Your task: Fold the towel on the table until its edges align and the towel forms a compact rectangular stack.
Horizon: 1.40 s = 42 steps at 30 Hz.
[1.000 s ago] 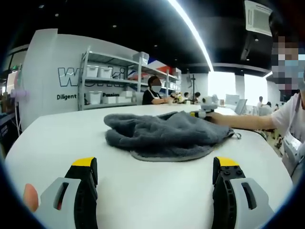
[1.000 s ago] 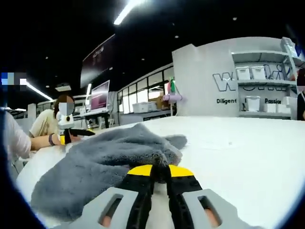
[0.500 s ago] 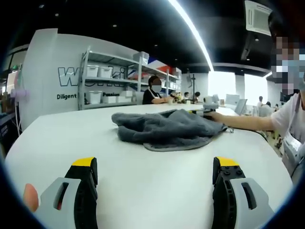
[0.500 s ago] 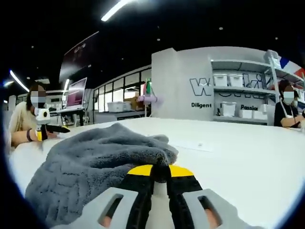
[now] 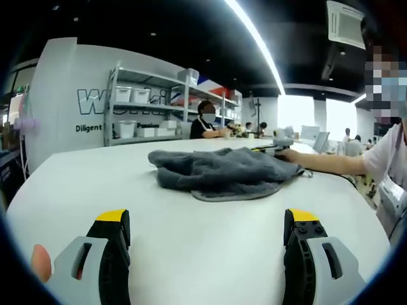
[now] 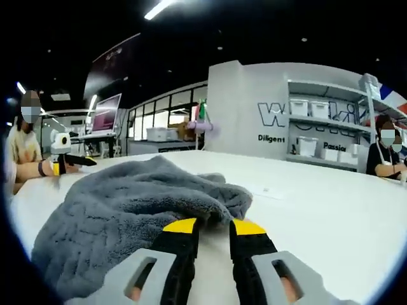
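A crumpled grey towel (image 5: 219,173) lies bunched on the white table (image 5: 82,184). My left gripper (image 5: 207,222) stands open on the near side, well short of the towel, with nothing between its jaws. The right gripper (image 5: 268,150) sits at the towel's far right end, held by a person's arm. In the right gripper view the towel (image 6: 121,216) spreads to the left. My right gripper (image 6: 215,227) has its jaws slightly parted, and a fold of the towel's edge still lies between the tips. The left gripper (image 6: 81,161) shows far off at the left.
Bare white tabletop (image 6: 331,216) stretches right of the towel. Behind the table stand a white wall and metal shelves with white bins (image 5: 137,114). A seated person (image 5: 205,124) works at a far table. The person holding the grippers (image 5: 388,159) is at the table's right edge.
The right gripper dragged the towel away from the left gripper, then stopped. Its jaws, shut on the towel's edge before, have now parted a little. The left gripper has not moved.
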Available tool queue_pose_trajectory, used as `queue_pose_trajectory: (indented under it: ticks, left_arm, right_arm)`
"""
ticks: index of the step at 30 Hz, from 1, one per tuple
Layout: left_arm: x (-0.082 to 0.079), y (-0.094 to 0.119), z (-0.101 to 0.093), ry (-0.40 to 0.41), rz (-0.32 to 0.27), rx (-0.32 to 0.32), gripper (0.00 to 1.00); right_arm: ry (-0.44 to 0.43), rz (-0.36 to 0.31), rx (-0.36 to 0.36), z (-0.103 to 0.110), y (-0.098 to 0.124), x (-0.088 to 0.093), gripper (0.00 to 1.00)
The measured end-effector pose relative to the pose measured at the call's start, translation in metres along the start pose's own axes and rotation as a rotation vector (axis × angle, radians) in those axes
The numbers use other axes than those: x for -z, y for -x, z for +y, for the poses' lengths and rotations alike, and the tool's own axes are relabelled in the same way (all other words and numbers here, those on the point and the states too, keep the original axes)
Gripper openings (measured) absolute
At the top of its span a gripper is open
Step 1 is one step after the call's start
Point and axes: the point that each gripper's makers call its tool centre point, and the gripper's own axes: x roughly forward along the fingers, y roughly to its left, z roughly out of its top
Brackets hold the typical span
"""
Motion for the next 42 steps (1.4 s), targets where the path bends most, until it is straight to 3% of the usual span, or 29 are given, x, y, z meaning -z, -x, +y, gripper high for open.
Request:
queue_pose_trajectory:
  ticks: [3, 6, 10, 14, 20, 27, 35, 42]
  left_arm:
    - [0.000, 0.000, 0.000, 0.005, -0.002, 0.001, 0.99]
    - [0.000, 0.000, 0.001, 0.009, -0.002, -0.001, 0.99]
    - [0.000, 0.000, 0.002, 0.010, -0.002, 0.002, 0.99]
    - [0.000, 0.001, 0.003, 0.009, 0.000, 0.002, 0.99]
    - [0.000, 0.001, 0.003, 0.009, 0.001, 0.002, 0.99]
    - [0.001, 0.002, 0.002, 0.011, 0.002, 0.000, 0.99]
    - [0.002, 0.002, 0.001, 0.011, 0.004, 0.000, 0.99]
    - [0.002, 0.002, 0.001, 0.011, 0.004, 0.000, 0.99]
  right_arm:
    - [-0.002, -0.024, -0.002, -0.006, 0.011, -0.001, 0.26]
    - [-0.028, -0.133, -0.035, 0.000, 0.022, -0.016, 0.33]
    - [-0.003, -0.125, -0.057, 0.007, 0.034, -0.013, 0.37]
    - [-0.029, -0.140, -0.086, 0.015, 0.054, -0.013, 0.49]
    - [-0.067, -0.154, -0.116, 0.022, 0.087, -0.009, 0.70]
    - [-0.042, -0.123, -0.123, 0.023, 0.119, 0.002, 0.99]
    - [0.021, -0.049, -0.108, 0.022, 0.144, 0.018, 1.00]
    - [0.032, -0.037, -0.093, 0.021, 0.144, 0.020, 1.00]
